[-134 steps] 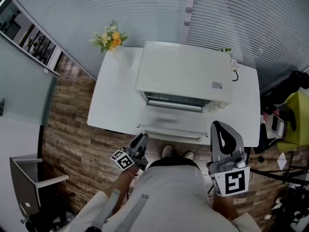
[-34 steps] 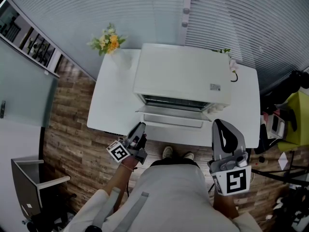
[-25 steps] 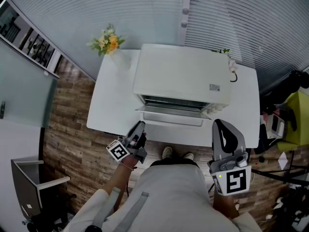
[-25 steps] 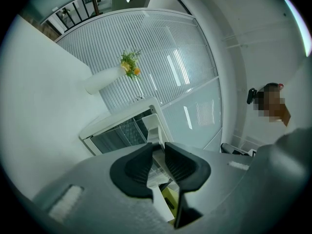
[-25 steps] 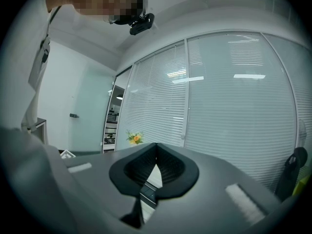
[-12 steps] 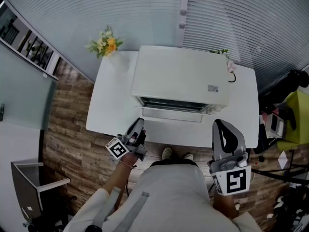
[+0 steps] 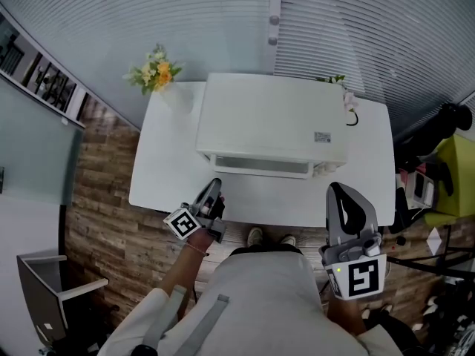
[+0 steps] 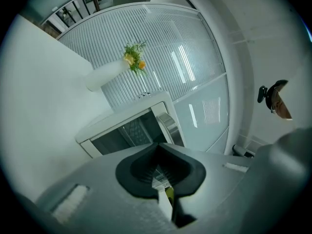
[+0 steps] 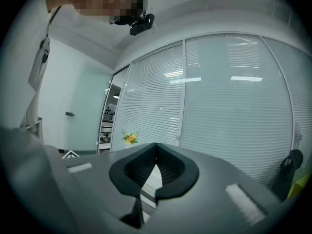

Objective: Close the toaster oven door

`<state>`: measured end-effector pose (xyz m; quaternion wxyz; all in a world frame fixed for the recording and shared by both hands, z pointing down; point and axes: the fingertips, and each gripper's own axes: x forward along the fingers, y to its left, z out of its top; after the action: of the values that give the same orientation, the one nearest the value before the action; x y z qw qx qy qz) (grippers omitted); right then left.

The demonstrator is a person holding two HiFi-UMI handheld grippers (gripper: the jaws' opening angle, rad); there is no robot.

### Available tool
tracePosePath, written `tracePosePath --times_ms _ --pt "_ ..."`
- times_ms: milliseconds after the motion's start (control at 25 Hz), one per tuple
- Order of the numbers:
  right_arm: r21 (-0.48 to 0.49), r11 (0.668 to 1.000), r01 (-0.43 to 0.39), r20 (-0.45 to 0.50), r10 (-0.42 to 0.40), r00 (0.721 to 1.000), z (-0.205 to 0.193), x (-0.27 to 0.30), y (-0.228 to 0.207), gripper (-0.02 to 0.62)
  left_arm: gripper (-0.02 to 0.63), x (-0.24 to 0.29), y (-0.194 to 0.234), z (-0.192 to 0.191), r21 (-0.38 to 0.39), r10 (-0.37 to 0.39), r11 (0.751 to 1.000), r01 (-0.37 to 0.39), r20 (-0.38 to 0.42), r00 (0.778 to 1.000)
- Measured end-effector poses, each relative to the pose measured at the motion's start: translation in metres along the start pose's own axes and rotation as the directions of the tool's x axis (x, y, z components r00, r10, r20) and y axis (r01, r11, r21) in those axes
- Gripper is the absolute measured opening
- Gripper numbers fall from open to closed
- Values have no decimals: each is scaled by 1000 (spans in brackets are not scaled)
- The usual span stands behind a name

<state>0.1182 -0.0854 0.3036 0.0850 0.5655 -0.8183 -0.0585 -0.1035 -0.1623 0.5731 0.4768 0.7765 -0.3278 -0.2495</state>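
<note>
The left gripper (image 7: 214, 185), jaws just closed on nothing, hovers at the tabletop (image 7: 159, 176) edge facing the shut toaster oven door (image 7: 260, 165); the right gripper (image 7: 341, 193) keeps its jaws together.

White is covering the toaster oven (image 7: 271, 117) and table (image 7: 159, 170), yellow-orange is tinting the far-left flowers (image 7: 154, 73), brown planks are patterning the floor (image 7: 100, 199).

Head view, from above. I see a white rectangular table (image 7: 165, 170) standing on a wood-plank floor (image 7: 96, 199). A white toaster oven (image 7: 271, 121) sits on the middle of the top, toward the back edge. At the back left corner stands a white vase of yellow flowers (image 7: 157, 76). At the back right corner I make out a small sprig (image 7: 344, 95) with a dark cord (image 7: 350, 119) beside it.
</note>
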Motion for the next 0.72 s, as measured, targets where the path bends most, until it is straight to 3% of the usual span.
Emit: tracePosePath --times_ms 160,320,720 --pt "4 1000 9 -8 -9 1000 -3 -1 -3 3 -5 1 -5 -2 13 -2 1000 3 -4 1000" --pt "6 1000 11 -8 -11 1000 -4 -1 -5 3 -5 3 -28 9 124 -13 992 15 -14 1000" --pt "5 1000 2 -1 -2 1000 -3 -7 -7 3 0 10 -110 28 296 -61 953 62 -12 998"
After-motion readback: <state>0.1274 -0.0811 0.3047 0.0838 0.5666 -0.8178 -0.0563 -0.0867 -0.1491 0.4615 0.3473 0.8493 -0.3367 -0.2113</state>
